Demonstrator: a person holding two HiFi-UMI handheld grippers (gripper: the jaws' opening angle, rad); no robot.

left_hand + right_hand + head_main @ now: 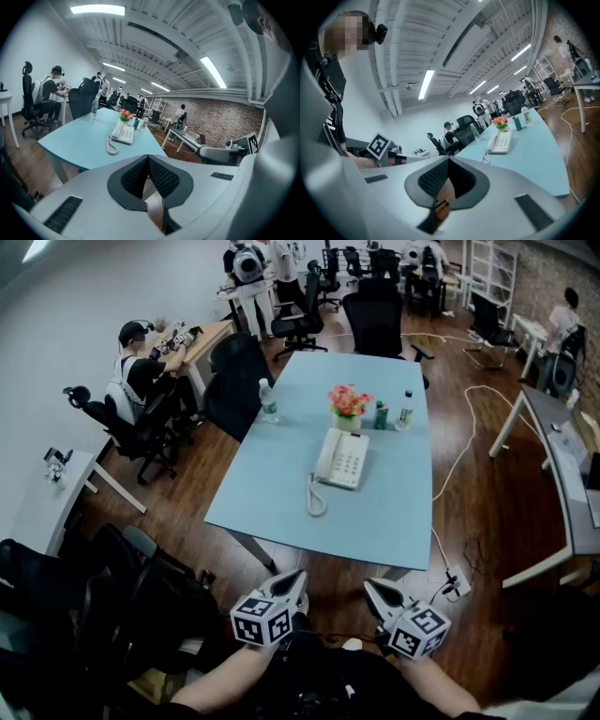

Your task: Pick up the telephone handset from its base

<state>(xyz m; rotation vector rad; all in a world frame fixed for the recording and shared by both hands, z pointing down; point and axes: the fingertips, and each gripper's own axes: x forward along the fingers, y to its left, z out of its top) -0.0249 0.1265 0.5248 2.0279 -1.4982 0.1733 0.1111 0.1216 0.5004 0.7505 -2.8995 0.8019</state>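
The telephone handset (324,457) lies on its base (348,461) in the middle of the table (272,498). Left gripper (298,576) and right gripper (369,585) hover short of the table's near edge, jaws together, empty.

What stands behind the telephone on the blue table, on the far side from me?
Behind the telephone stand a pot of pink flowers, a small green container and a clear bottle. The blossoms cover most of the pot.
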